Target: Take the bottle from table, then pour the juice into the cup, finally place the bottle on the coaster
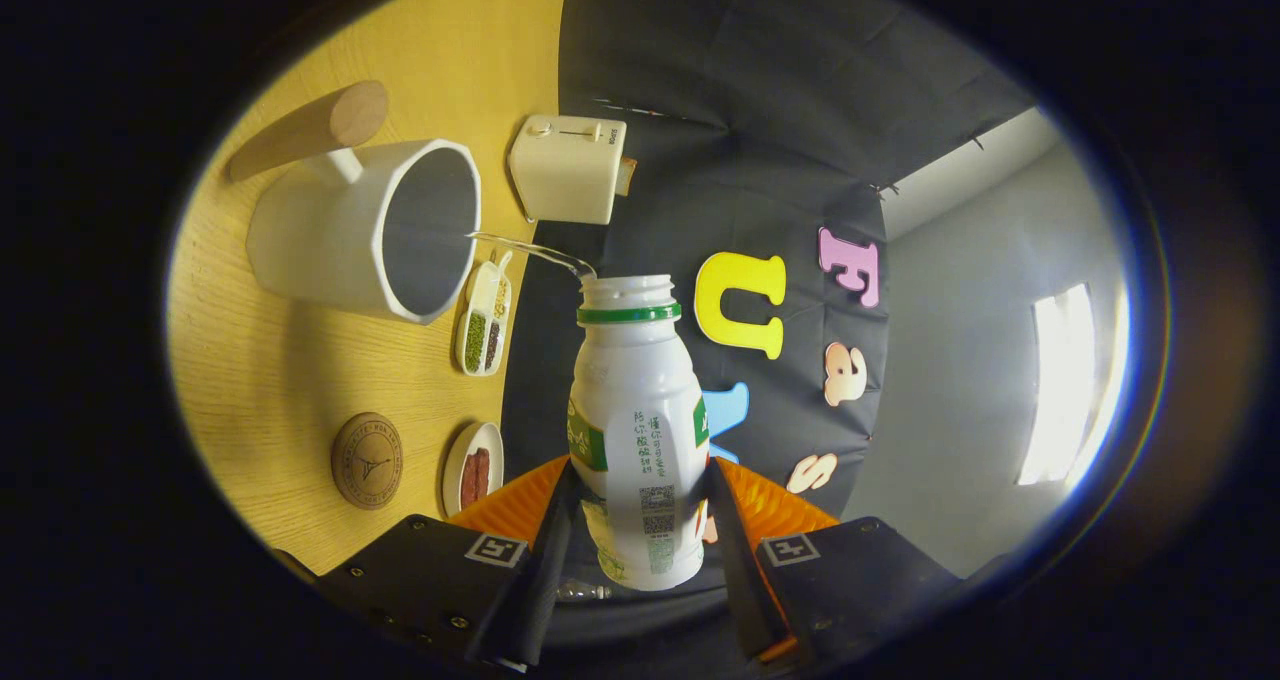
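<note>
- White plastic bottle (638, 430) with a green neck ring and green printed label sits clamped between the jaws of the gripper (640, 520); both fingers press its lower body, one on each side.
- Bottle's long axis runs straight ahead along the fingers, open mouth pointing away from the gripper, cap off.
- Whole view is rolled sideways, so the bottle looks tipped toward horizontal over the yellow wood-grain desk (270, 380).
- Key relation: the bottle mouth is just beside the rim of the white faceted cup (365, 225), which lies to the mouth's left and slightly beyond it; a thin clear stream of juice (525, 250) arcs from the mouth across to the cup's opening.
- Judgement: pour step is under way; stream is thin, so the tilt probably needs holding or a bit more roll to finish.
- Cup has a white handle stub carrying a round light-wood grip (310, 130); inside looks grey, fill level cannot be told.
- Round brown coaster (367, 460) with an embossed mark lies on the desk, well apart from the cup, off to the left of the fingers; nothing stands on it, so the final placement is not yet done.
- Next the bottle would need righting, then carrying over to the coaster.
- Risk: the stream lands near the cup's rim, so dribble onto the desk is possible.
- Nearby clutter: cream toaster (568, 168), small white divided dish of beans (485, 320), small white dish with reddish pieces (473, 468).
</note>
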Demonstrator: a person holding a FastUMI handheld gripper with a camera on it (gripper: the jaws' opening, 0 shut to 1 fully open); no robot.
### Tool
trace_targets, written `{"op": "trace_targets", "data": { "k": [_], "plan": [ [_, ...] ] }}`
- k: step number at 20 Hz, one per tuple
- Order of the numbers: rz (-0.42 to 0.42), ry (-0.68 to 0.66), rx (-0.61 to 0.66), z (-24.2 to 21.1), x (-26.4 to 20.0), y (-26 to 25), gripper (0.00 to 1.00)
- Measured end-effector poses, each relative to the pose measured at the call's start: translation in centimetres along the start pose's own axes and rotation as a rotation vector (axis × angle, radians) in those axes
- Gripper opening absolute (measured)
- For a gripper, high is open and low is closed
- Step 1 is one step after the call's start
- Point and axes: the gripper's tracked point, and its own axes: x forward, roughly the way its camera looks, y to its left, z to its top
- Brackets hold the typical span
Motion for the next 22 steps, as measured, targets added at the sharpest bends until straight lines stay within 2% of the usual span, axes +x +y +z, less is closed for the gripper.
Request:
{"op": "trace_targets", "data": {
  "k": [22],
  "plan": [
    [-0.06, -0.034, -0.098, 0.2, 0.07, -0.99, 0.7]
  ]
}}
